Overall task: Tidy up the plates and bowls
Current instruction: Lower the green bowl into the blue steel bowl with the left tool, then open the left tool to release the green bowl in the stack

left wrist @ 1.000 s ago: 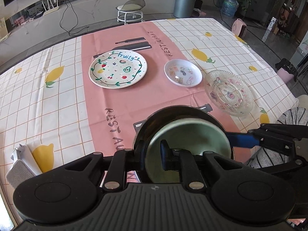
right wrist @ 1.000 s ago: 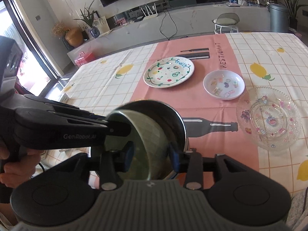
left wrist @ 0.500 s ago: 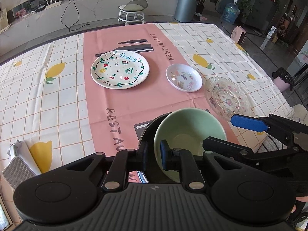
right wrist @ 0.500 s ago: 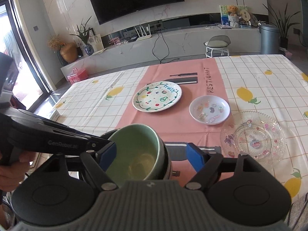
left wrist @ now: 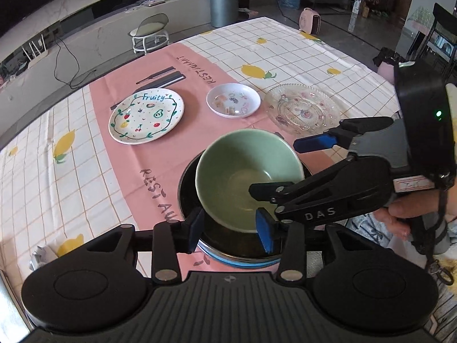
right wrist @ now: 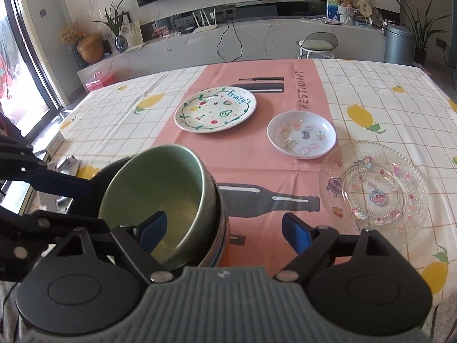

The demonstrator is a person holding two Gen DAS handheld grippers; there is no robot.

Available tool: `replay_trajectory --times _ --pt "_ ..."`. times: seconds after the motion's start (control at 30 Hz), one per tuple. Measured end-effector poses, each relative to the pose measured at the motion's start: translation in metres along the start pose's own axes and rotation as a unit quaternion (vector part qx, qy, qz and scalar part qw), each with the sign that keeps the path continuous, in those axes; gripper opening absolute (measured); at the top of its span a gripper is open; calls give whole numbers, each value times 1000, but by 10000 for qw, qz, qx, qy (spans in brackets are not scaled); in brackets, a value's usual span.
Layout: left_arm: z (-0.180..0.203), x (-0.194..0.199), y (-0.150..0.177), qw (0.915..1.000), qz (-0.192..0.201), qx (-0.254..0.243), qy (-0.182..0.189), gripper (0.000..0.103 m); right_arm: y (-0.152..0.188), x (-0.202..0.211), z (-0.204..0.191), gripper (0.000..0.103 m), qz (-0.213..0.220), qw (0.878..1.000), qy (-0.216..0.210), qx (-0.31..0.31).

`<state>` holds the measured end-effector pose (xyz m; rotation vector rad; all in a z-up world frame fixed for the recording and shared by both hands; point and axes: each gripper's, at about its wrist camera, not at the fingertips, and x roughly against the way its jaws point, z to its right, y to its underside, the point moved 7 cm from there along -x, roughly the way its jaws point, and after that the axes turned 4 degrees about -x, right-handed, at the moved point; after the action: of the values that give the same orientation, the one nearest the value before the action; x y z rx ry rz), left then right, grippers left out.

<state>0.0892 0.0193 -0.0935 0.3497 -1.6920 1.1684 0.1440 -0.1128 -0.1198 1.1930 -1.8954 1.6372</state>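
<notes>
The green bowl (left wrist: pixel 248 177) sits nested, a little tilted, inside the dark bowl (left wrist: pixel 188 197) at the near edge of the worktop (left wrist: pixel 71 171); that much of the stacking looks done. Both tongs are spread and pinch nothing: the left tongs (left wrist: pixel 231 228) flank the green bowl's near rim, and the right tongs (right wrist: pixel 225 231) straddle its right side, possibly touching it. Beyond the green bowl, the fruit plate (left wrist: pixel 146 115), small white dish (left wrist: pixel 233 104) and glass plate (left wrist: pixel 302 111) lie separate, unstacked.
</notes>
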Motion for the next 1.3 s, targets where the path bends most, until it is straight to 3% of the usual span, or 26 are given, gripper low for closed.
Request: replay_trajectory --times 0.1,0.23,0.47,0.6,0.77,0.97,1.03,1.1,1.2,1.3 --pt "0 4 9 9997 230 112 -45 46 4 -8 -9 90 -15 9986 173 490" --pt "4 -5 15 9996 169 53 -201 46 7 -11 -14 94 35 9944 295 1009" --pt "-4 -6 23 9987 373 359 -36 47 7 -11 -19 95 -136 9907 57 1354" --pt "-6 -2 31 9985 420 331 -120 47 8 -17 -28 98 -378 9873 -444 1476" --pt "-15 6 35 9963 595 615 94 47 11 -27 -30 100 -593 9882 -794 1166" --pt "-21 20 36 9935 842 739 223 54 4 -24 -27 100 -560 9911 -762 935" --pt "-25 24 37 9919 923 848 229 70 0 -16 -22 100 -438 9924 -870 750" --pt "-32 24 37 9906 970 958 129 71 -4 -5 -19 100 -332 9919 -1100 540" --pt "-40 19 38 9898 864 1136 -8 71 -9 6 -13 100 -141 9909 -1326 178" --pt "-41 10 40 9907 624 1211 3 71 -3 -3 -11 100 -484 9900 -1321 32"
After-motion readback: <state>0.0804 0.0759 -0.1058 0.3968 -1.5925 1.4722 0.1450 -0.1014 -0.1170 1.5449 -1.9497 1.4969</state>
